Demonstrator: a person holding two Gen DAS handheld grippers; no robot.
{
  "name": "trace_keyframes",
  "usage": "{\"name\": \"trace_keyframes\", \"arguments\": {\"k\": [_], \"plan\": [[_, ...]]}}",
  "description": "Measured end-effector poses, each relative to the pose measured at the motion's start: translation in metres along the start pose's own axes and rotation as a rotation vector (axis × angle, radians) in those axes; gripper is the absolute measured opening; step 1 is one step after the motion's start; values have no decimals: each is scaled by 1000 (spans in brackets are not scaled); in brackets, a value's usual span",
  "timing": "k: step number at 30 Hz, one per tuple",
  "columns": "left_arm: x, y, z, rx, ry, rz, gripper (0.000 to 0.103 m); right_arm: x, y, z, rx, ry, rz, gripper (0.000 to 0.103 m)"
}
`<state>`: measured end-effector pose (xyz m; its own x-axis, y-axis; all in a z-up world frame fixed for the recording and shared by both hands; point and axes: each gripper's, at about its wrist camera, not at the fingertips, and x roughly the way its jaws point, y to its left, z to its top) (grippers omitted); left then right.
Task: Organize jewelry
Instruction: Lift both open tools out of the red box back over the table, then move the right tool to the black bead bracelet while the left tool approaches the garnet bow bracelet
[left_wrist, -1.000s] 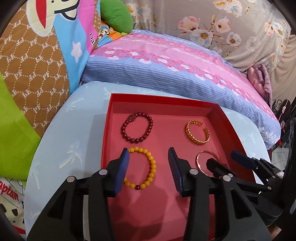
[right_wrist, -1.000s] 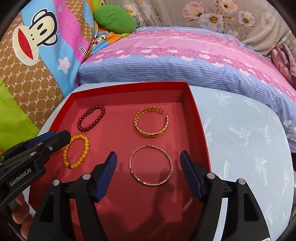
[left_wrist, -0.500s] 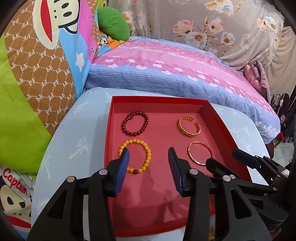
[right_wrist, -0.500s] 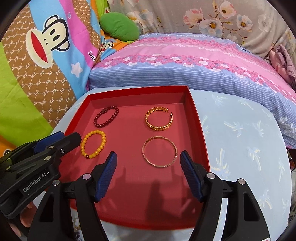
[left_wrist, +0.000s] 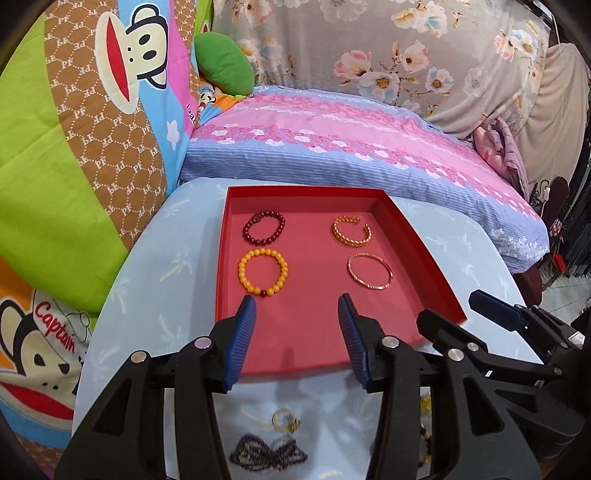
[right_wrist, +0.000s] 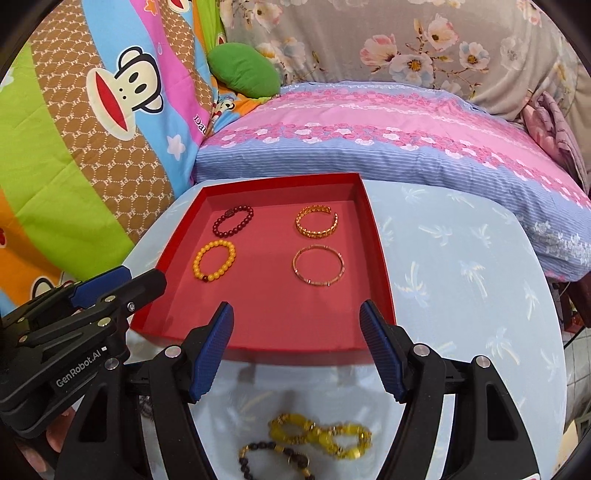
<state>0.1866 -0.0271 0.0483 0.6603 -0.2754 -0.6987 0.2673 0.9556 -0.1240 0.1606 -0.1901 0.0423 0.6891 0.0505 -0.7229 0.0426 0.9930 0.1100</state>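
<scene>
While four bracelets lie apart in the red tray (left_wrist: 417, 243) on the tabletop (right_wrist: 461, 280), left gripper (left_wrist: 297, 334) empty with jaws opening, right gripper (right_wrist: 297, 345) wide and empty, loose jewelry (right_wrist: 319, 437) just before the tray.

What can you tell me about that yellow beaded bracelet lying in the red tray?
The yellow beaded bracelet is a closed ring of round, glossy, opaque yellow beads, with one dark red bead at its near side. It lies flat on the pinkish floor of the red tray, in the near-left spot of four bracelets. A dark red beaded bracelet lies just behind it, and a thin gold bangle lies to its right. It touches only the tray floor; no neighbour and neither tool reaches it.
</scene>
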Motion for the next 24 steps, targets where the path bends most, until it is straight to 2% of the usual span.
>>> {"name": "trace_keyframes", "arguments": {"k": [10,13,24], "plan": [[-27,-1,-41,0,29,0,45,-34,-4,-42,3,6,-6,68],[-34,-1,-55,2,37,2,52,-40,-6,-57,12,19,-5,68],[-41,11,-105,-33,110,9,52,-29,-8,-110,27,120,-13,68]]}}
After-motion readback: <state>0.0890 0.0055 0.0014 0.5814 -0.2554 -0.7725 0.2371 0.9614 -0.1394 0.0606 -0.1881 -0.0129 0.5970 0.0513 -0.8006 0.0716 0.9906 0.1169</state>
